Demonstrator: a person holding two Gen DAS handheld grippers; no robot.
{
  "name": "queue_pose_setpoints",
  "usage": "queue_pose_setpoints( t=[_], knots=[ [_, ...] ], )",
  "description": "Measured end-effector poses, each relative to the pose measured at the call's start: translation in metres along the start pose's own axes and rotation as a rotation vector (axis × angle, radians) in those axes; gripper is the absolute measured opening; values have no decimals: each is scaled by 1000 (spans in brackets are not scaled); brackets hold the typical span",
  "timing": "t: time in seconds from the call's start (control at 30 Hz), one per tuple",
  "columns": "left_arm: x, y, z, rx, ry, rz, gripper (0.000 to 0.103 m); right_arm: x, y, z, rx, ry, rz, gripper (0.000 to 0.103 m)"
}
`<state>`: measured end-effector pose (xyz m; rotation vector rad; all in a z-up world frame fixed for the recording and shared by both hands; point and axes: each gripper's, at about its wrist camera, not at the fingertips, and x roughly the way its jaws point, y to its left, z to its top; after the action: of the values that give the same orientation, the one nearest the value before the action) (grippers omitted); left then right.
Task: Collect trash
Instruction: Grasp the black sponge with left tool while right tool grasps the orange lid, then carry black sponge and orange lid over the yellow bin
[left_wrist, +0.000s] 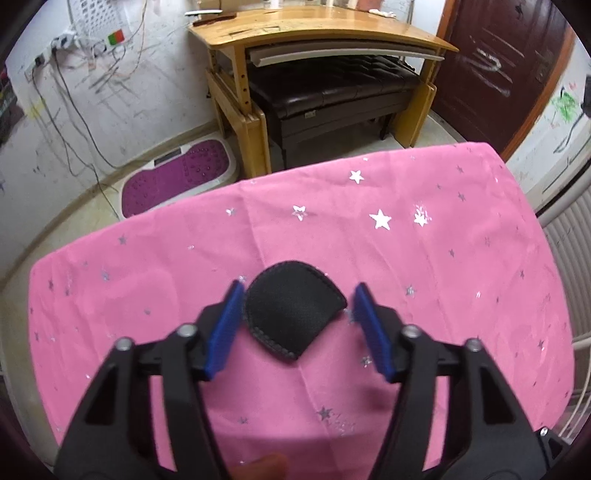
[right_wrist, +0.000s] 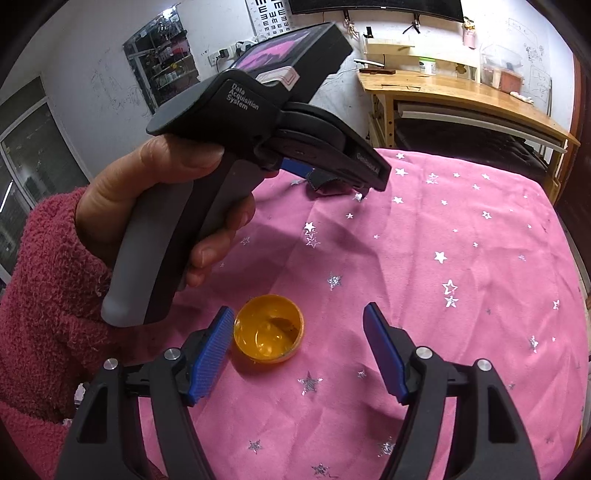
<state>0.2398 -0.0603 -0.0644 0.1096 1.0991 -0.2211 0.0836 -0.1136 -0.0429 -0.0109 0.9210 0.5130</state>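
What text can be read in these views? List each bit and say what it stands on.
"Data Acquisition System": white print on the body of the left hand-held gripper, seen from the right wrist view.
Rows of "E" shapes: on the eye chart on the wall.
Pale lettering along that gripper's arm: too blurred to read.
Label on the white jar on the desk: too small to read.
Wall scribbles: not legible.
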Motion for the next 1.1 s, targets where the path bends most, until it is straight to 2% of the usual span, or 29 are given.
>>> queue_pose_setpoints(
  t=[0.23,0.53,0.57,0.63,0.77,1.1],
  knots=[
    [-7,3,-7,-2,-9,-34,43,9,0,1,-7,23,6,67],
    [-16,11,-15,-27,-17,-35,43,21,17,3,-69,44,-57,66],
    [-18,13,-16,-33,-17,-37,43,21,17,3,-74,39,-64,64],
    [-20,15,-17,-38,-19,-38,43,21,19,2,-87,36,-78,52],
    [-22,17,-20,-43,-20,-34,43,19,24,-1,-99,13,-87,36],
    [-35,11,-26,-44,-33,-40,43,-18,5,-7,-52,-68,-104,36]
  ],
)
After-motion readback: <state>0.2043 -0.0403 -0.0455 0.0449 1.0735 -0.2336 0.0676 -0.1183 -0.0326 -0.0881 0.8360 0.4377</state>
